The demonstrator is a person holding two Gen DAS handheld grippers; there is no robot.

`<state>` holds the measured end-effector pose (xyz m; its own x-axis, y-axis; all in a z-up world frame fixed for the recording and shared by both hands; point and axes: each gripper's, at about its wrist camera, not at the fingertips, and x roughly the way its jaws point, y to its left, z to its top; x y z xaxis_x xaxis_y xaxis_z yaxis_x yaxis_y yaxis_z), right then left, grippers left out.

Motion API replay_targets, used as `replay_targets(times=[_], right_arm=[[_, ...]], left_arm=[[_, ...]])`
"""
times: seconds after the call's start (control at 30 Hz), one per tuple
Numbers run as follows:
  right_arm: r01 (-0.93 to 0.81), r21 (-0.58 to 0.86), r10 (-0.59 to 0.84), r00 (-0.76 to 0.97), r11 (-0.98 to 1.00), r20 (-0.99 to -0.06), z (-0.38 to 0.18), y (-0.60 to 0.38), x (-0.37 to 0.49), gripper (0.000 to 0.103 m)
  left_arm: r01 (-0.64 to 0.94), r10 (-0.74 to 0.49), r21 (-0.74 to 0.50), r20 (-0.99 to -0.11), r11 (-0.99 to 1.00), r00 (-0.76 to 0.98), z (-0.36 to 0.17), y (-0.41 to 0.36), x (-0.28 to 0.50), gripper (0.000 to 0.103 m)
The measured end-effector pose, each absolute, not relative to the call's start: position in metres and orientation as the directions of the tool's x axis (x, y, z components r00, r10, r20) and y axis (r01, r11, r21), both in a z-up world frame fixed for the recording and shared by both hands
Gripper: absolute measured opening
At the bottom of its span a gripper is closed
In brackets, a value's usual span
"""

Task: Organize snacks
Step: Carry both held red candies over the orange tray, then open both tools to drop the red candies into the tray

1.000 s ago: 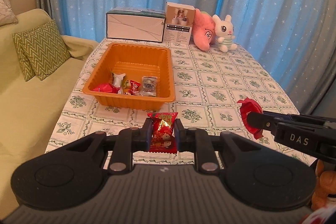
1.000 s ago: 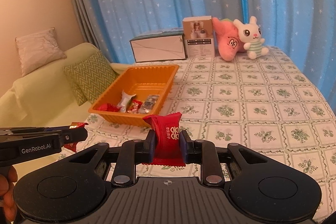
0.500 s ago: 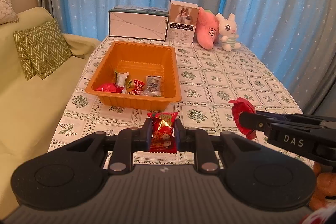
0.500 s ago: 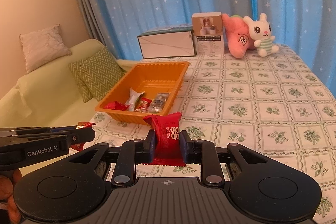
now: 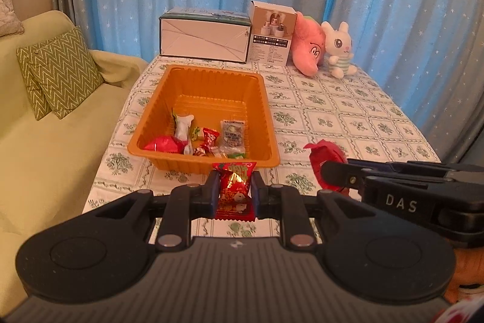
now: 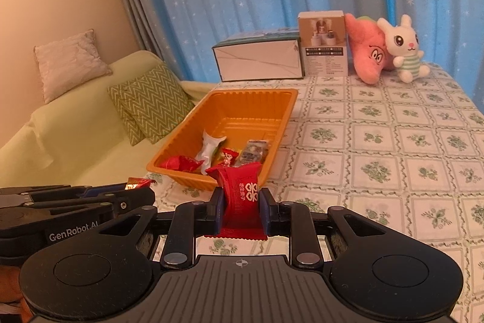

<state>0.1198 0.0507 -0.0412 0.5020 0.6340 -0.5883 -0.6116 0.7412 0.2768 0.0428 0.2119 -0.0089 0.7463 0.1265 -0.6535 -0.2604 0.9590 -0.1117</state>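
Black "GenRobot.AI" left tongs [image 5: 234,192] and "DAS" right tongs [image 6: 241,208] each clamp a red snack packet [image 5: 234,186].

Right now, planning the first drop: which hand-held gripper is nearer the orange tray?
Left, just short of the tray's near wall. The right sits slightly farther back, off its near right corner.

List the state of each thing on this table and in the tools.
Orange plastic tray: open-topped, holding several wrapped snacks.
Left tool: shut on a red cartoon-printed candy packet.
Right tool: shut on a plain red candy packet.
Long white cardboard box: closed.
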Motion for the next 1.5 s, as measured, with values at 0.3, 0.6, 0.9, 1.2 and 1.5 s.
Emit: replay_targets(times=[0.3,0.6,0.9,1.2,1.5], right_arm=[[-0.619,0.256,0.616,0.482,0.742,-0.623,-0.048,0.084,0.158,0.025],[-0.633,0.258,0.623,0.462,0.73,-0.632,-0.048,0.12,0.198,0.025],[-0.643,0.254,0.623,0.447,0.722,-0.642,-0.055,0.154,0.251,0.025],[-0.626,0.272,0.614,0.429,0.731,-0.663,-0.076,0.174,0.304,0.025],[-0.617,0.272,0.599,0.415,0.739,-0.685,-0.094,0.188,0.33,0.025]], left_arm=[[-0.261,0.133,-0.096,-0.665,0.961,0.735,-0.008,0.244,0.078,0.019],[-0.258,0.129,-0.094,-0.674,0.962,0.728,-0.004,0.277,0.12,0.019],[-0.249,0.118,-0.089,-0.696,0.964,0.708,-0.013,0.305,0.173,0.019],[-0.232,0.107,-0.078,-0.717,0.969,0.689,-0.033,0.33,0.227,0.019],[-0.219,0.086,-0.086,-0.737,0.972,0.67,-0.059,0.342,0.263,0.019]])
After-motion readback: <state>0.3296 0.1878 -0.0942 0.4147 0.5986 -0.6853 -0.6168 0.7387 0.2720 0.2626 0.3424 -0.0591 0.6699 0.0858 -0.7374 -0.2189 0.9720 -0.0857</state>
